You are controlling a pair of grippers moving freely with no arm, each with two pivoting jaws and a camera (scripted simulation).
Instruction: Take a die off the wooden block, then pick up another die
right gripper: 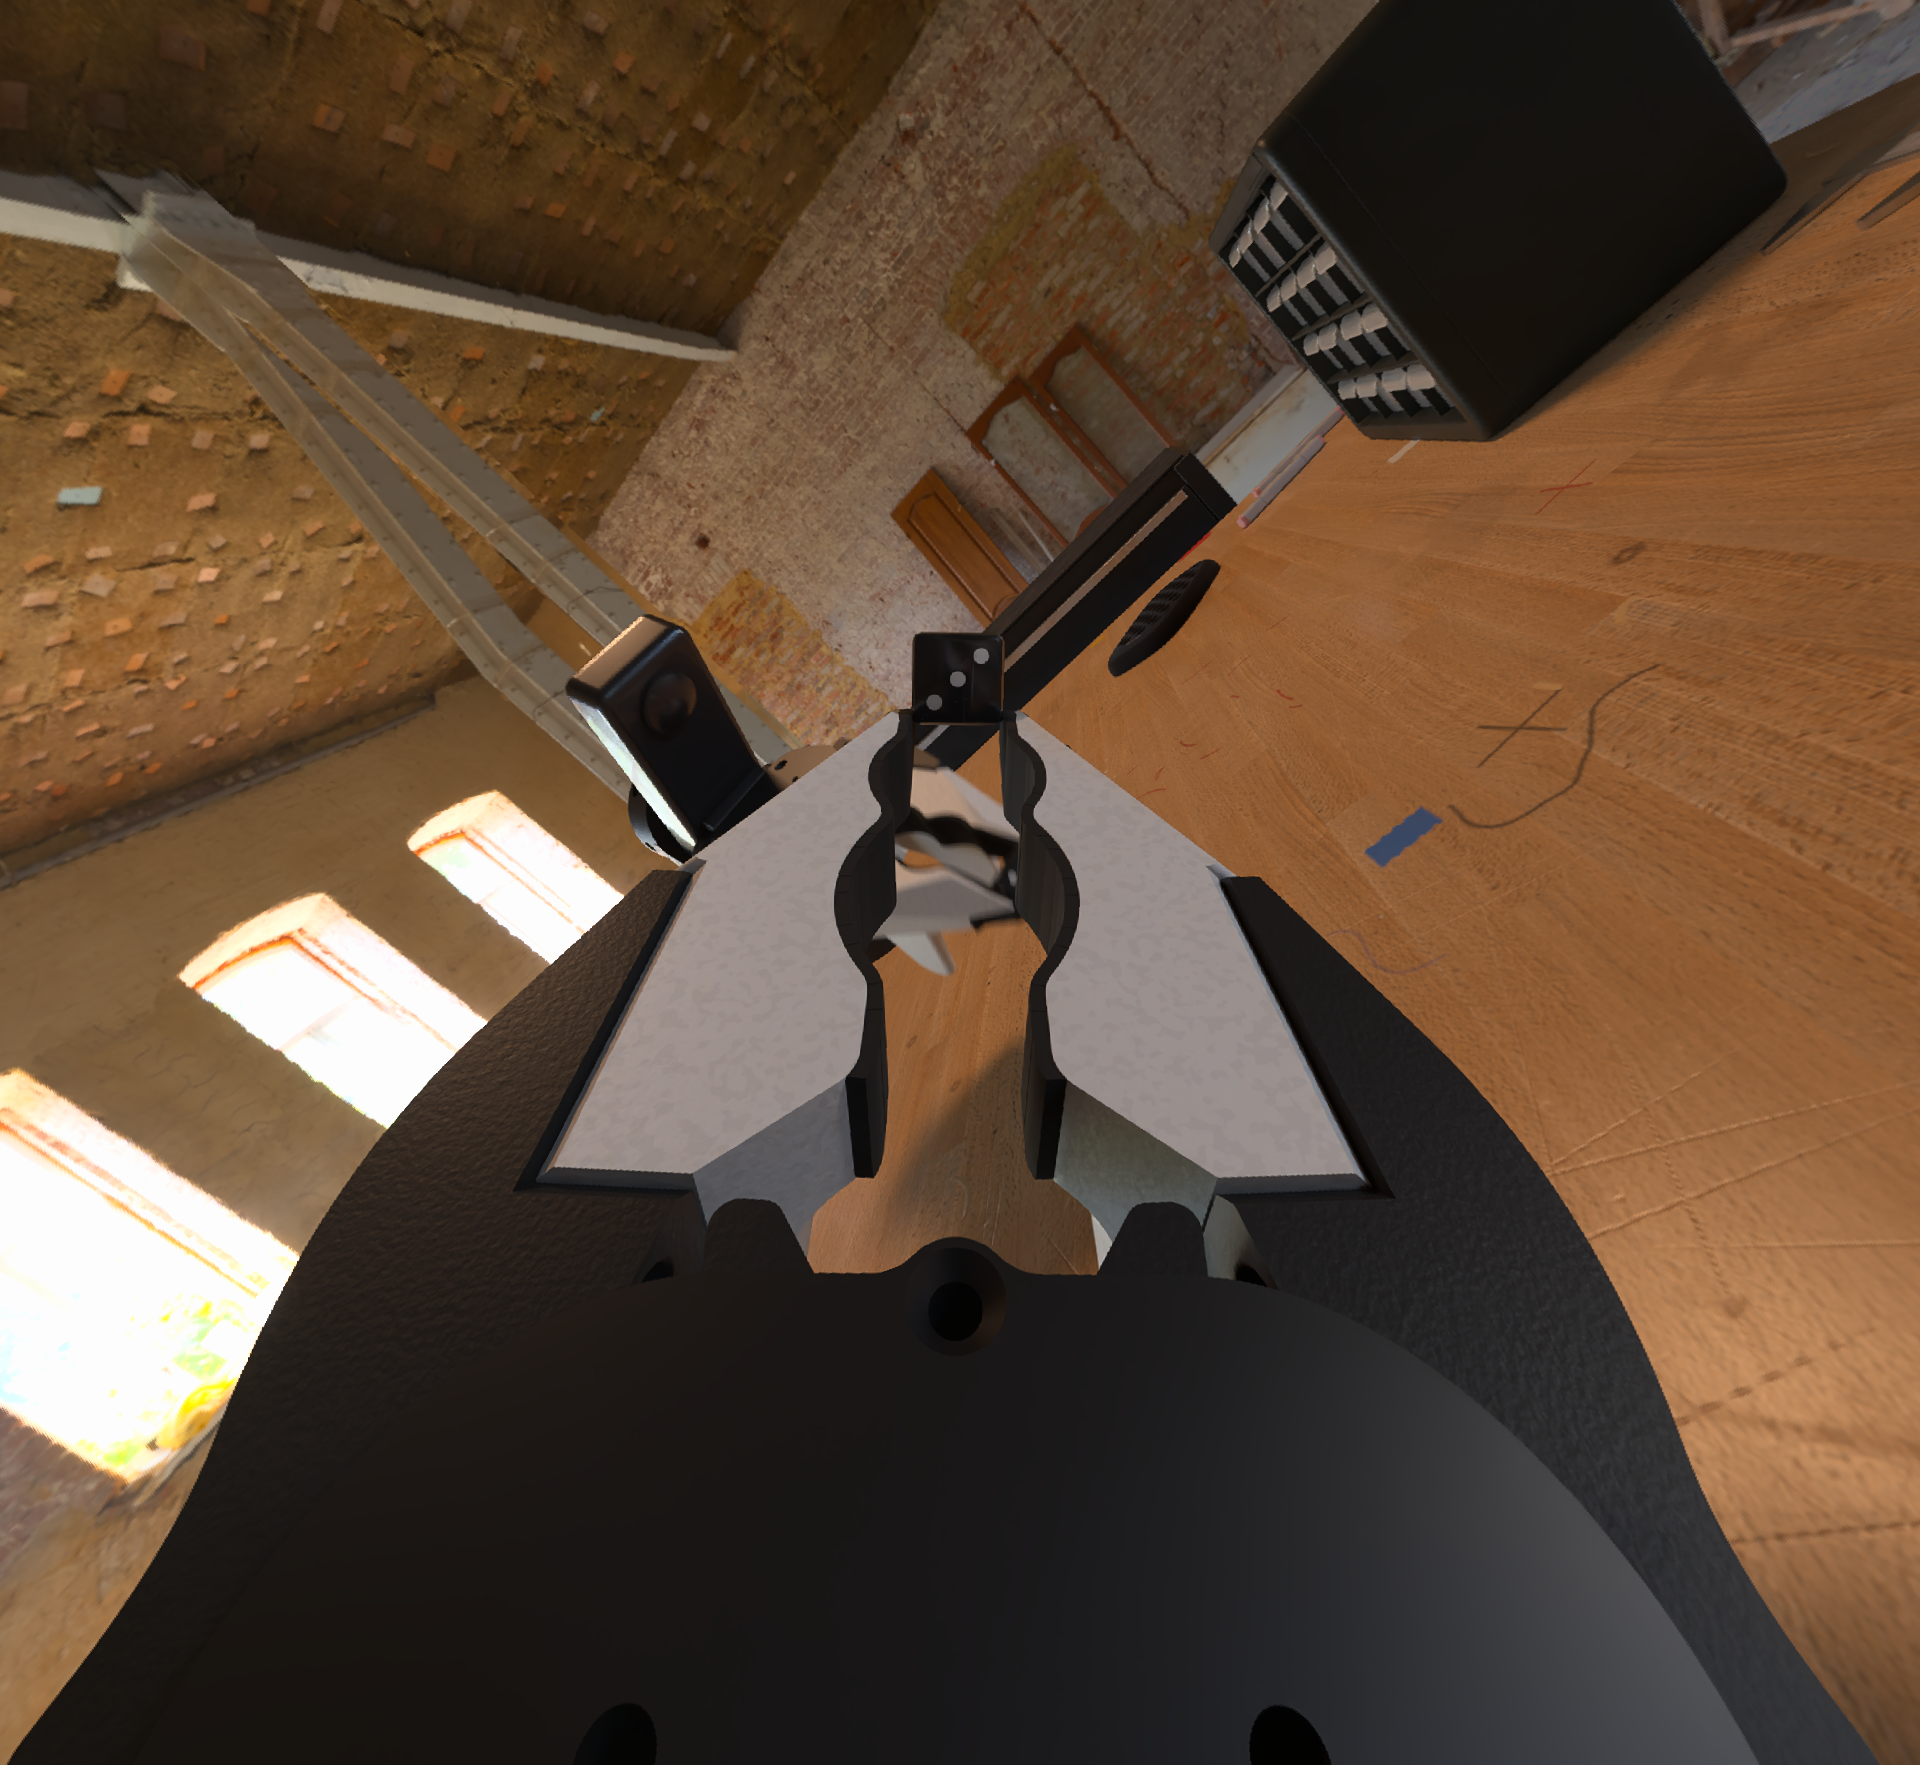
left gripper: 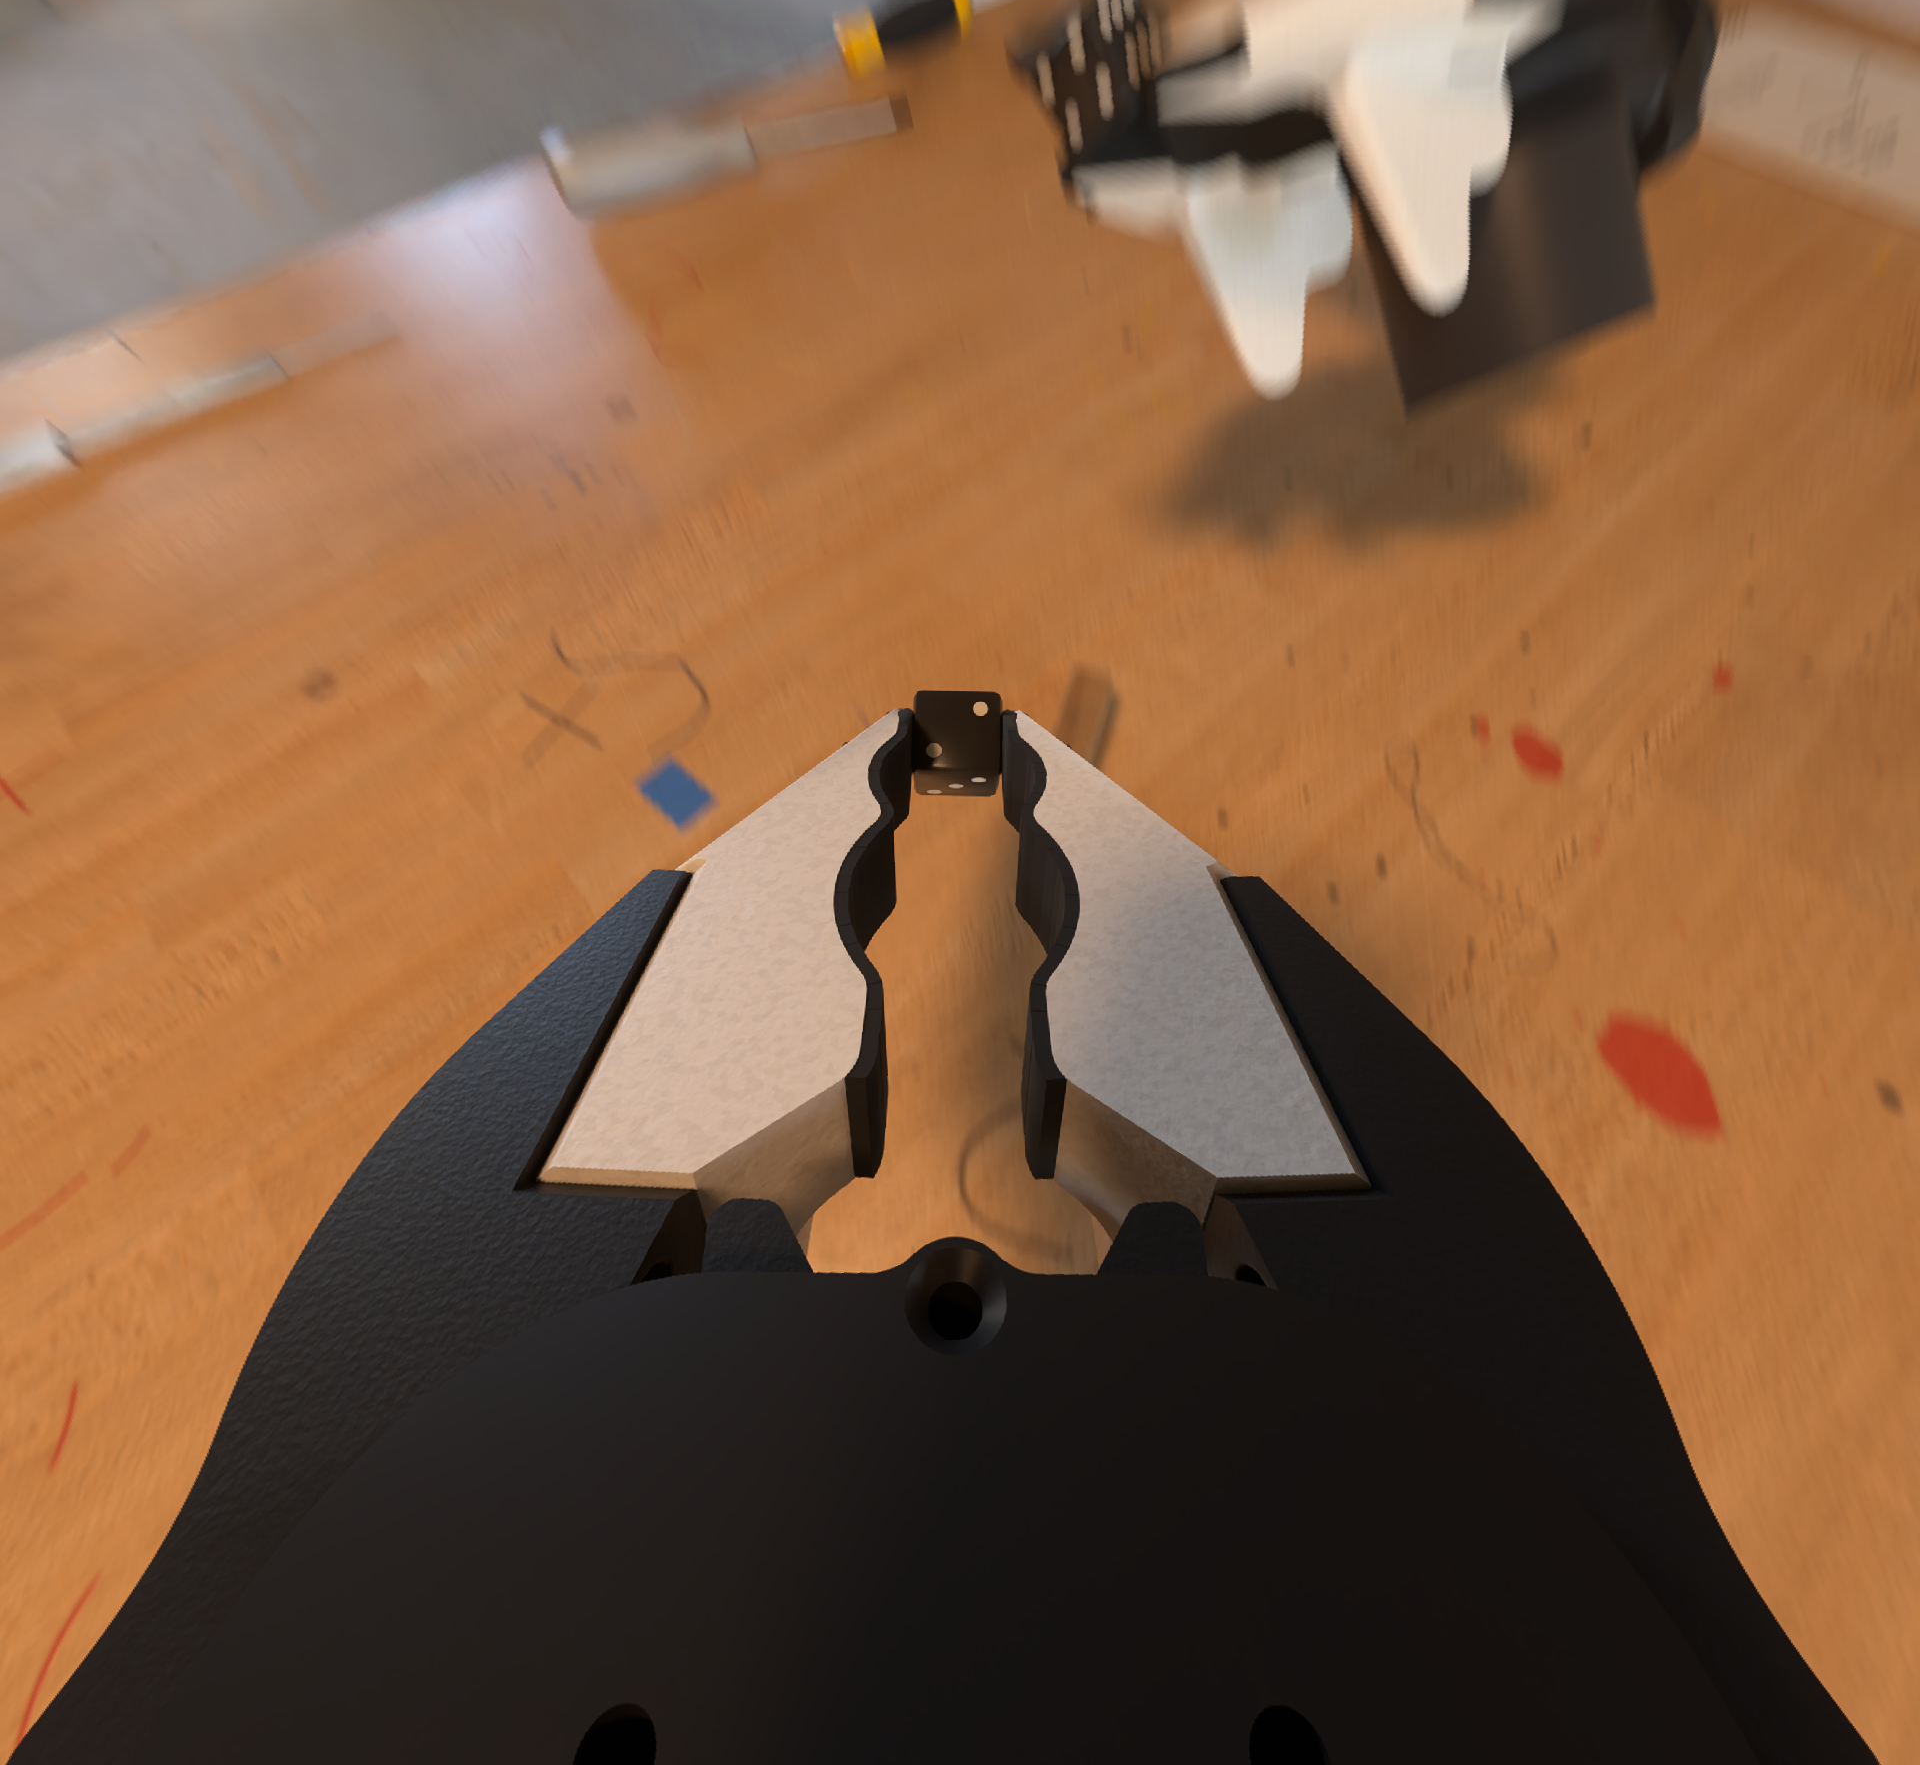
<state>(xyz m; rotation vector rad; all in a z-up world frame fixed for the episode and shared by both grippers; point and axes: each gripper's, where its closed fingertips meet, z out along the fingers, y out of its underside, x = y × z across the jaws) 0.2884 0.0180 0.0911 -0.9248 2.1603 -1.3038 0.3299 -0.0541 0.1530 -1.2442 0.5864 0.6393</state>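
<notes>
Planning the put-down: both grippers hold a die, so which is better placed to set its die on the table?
Left, probably. The left gripper, shut on a black die, points down at the wooden table close ahead. The right gripper holds the second die aimed sideways, toward a brick wall.
</notes>
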